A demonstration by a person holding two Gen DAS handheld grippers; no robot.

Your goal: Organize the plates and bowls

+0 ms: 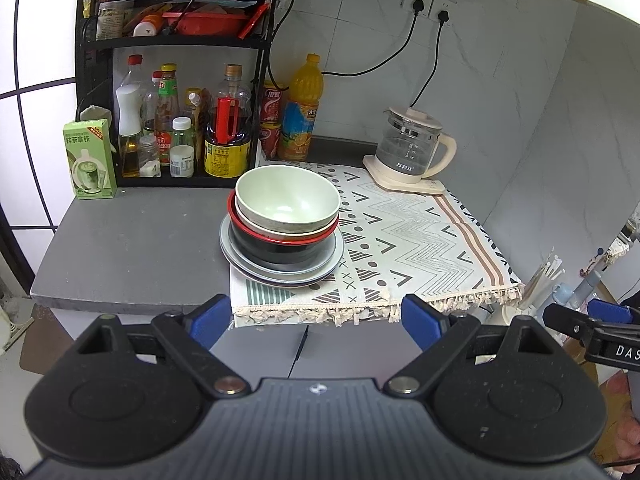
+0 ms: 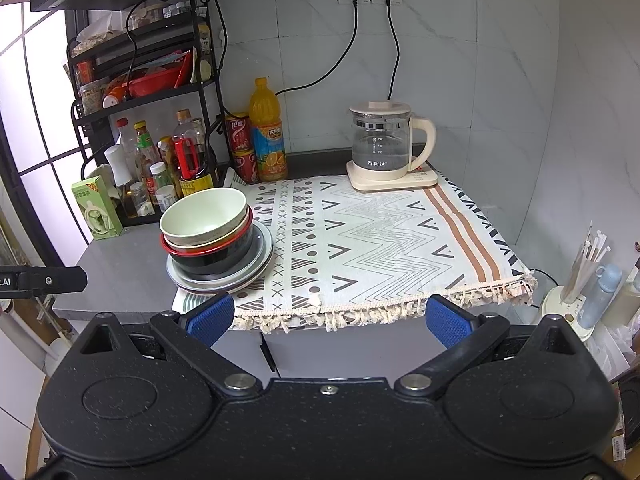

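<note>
Tongs, left [image 1: 316, 320] and right [image 2: 330, 318], both spread wide, gripping nothing, short of the surface [image 1: 132, 240] edge. Beyond, nested bowls [image 1: 286, 204] stacked on plates [image 1: 280, 272], at the patterned cloth's [image 1: 420, 236] left edge. Further back, kettle [image 1: 412, 146] and bottle rack [image 1: 176, 40].

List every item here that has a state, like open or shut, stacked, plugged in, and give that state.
Left gripper: open, empty.
Right gripper: open, empty.
Pale green bowl: upright, empty, top of the stack.
Black bowl with red rim: nested low in the stack.
Grey plates: stacked beneath the bowls.
Glass kettle with cream handle: lid on, on its base.
Orange juice bottle: upright, capped.
</note>
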